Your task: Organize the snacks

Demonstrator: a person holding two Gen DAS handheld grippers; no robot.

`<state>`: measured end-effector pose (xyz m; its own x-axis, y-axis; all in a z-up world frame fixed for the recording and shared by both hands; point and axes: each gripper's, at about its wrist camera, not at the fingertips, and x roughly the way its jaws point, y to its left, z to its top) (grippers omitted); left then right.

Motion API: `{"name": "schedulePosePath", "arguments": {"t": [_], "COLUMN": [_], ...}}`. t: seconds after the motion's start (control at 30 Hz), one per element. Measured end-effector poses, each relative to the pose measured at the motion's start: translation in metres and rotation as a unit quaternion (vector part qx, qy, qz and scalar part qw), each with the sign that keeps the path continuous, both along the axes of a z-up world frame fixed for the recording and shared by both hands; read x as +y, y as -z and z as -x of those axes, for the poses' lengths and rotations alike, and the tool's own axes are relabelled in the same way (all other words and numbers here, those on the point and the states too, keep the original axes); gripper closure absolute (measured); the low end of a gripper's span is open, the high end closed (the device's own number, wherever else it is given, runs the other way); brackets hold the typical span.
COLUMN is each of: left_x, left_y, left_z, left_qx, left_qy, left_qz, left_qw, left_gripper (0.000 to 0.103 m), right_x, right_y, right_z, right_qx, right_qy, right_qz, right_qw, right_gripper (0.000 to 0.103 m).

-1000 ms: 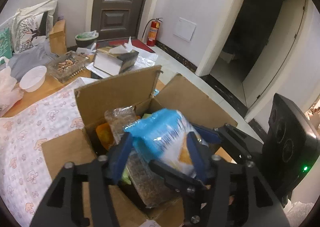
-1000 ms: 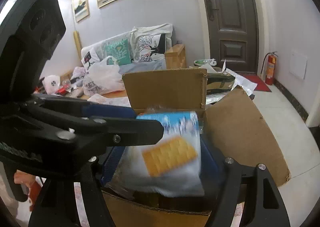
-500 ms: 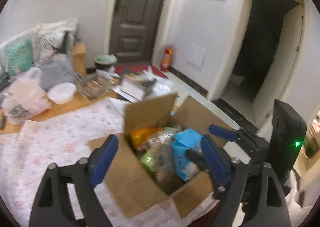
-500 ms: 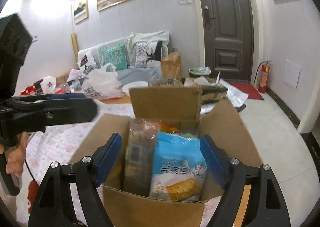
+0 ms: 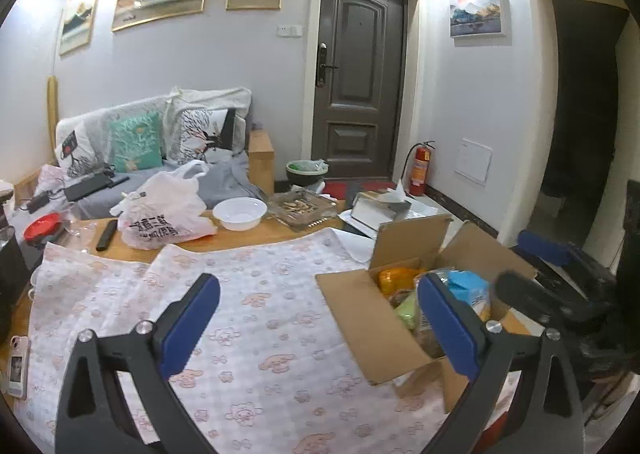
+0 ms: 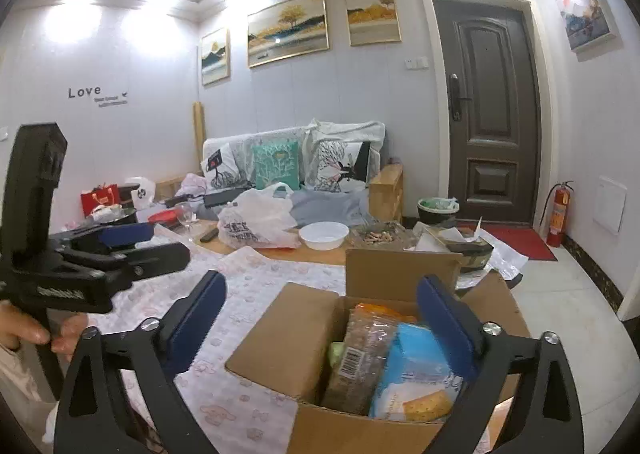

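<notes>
Now both the left gripper (image 5: 320, 318) and right gripper (image 6: 322, 316) are opening with nothing between them, yet the blue cracker pack (image 6: 416, 370), upright in the cardboard box (image 6: 280, 346) at lower right, could topple if a flap is knocked.

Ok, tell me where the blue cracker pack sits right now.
The blue cracker pack stands inside the cardboard box, at its right side in the right wrist view, beside the clear-wrapped pack.

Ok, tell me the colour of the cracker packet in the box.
Light blue and white cracker packet, clearest in the right wrist view.
</notes>
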<state>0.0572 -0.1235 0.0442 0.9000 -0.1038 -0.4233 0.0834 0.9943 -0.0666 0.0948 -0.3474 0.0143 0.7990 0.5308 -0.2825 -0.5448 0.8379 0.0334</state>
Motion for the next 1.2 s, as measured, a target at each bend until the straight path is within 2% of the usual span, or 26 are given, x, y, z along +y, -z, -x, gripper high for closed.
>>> {"name": "schedulePosePath", "arguments": {"t": [0.3, 1.2], "left_x": [0.013, 0.011], "left_y": [0.027, 0.024], "left_z": [-0.007, -0.003], "left_qx": [0.007, -0.004], "left_qy": [-0.001, 0.006], "left_qz": [0.016, 0.021], "left_qw": [0.9999, 0.9998], "left_gripper": [0.005, 0.005], "right_x": [0.008, 0.014], "right_y": [0.018, 0.011], "right_z": [0.005, 0.004], "right_qx": [0.012, 0.003], "right_qy": [0.008, 0.008], "right_qz": [0.004, 0.001], "right_qw": [1.0, 1.0], "right_gripper": [0.0, 0.0]}}
